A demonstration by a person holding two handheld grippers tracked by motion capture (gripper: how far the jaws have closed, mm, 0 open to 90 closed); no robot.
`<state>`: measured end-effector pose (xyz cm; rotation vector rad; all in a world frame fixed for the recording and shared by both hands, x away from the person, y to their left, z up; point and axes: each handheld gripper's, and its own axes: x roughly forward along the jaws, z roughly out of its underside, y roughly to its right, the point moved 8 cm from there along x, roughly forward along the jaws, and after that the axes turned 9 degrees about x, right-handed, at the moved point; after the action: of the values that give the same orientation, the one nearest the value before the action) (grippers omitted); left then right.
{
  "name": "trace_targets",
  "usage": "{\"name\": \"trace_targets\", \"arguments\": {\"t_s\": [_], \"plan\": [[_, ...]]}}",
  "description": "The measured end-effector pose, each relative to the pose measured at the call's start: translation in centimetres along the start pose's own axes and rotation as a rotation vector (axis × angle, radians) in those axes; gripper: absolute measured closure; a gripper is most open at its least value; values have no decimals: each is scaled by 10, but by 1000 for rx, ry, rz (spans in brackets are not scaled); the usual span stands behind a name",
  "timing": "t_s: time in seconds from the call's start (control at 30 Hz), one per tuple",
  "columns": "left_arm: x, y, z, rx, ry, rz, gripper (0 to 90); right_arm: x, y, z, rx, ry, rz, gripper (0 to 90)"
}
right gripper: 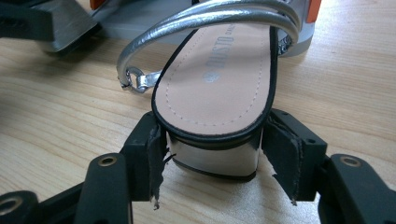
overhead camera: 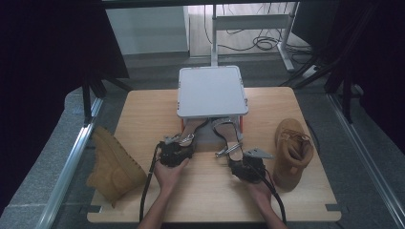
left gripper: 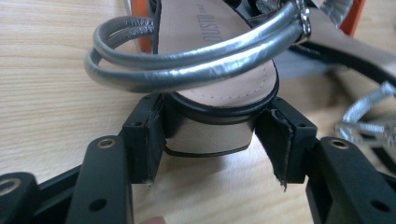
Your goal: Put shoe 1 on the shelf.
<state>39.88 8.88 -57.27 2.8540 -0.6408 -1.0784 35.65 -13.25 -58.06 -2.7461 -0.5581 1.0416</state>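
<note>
Two silver strappy sandals with block heels lie mid-table, toes under a grey stand (overhead camera: 212,90). My left gripper (overhead camera: 184,149) is closed on the heel of the left sandal (overhead camera: 191,132). In the left gripper view its pads (left gripper: 149,140) sit against both sides of that heel (left gripper: 210,135), under the looped ankle strap (left gripper: 187,60). My right gripper (overhead camera: 237,160) holds the right sandal (overhead camera: 230,138) the same way. Its pads (right gripper: 156,156) clamp the mirrored heel (right gripper: 212,158) below the tan insole (right gripper: 219,79).
The stand rests on orange legs (right gripper: 314,9) at the table's far middle. A tan suede boot (overhead camera: 291,152) lies right of my right hand. Another tan boot (overhead camera: 112,167) leans at the table's left edge. The wooden tabletop (overhead camera: 210,200) lies bare in front.
</note>
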Motion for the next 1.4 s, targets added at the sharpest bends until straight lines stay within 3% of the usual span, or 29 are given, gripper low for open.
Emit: {"name": "trace_targets", "arguments": {"t_s": [0.37,0.7,0.87,1.07,1.4], "plan": [[19,3,-13,-88,41,-44,432,-2,4,1,15,6,-9,420],[28,3,-22,-97,25,-51,432,-2,4,1,14,7,-8,420],[33,4,-26,-93,24,-61,432,-2,3,1,10,8,-6,420],[40,7,-29,-52,16,-92,430,-2,3,1,14,10,-4,420],[41,7,-29,-31,13,-97,428,-5,0,-4,56,52,5,427]]}}
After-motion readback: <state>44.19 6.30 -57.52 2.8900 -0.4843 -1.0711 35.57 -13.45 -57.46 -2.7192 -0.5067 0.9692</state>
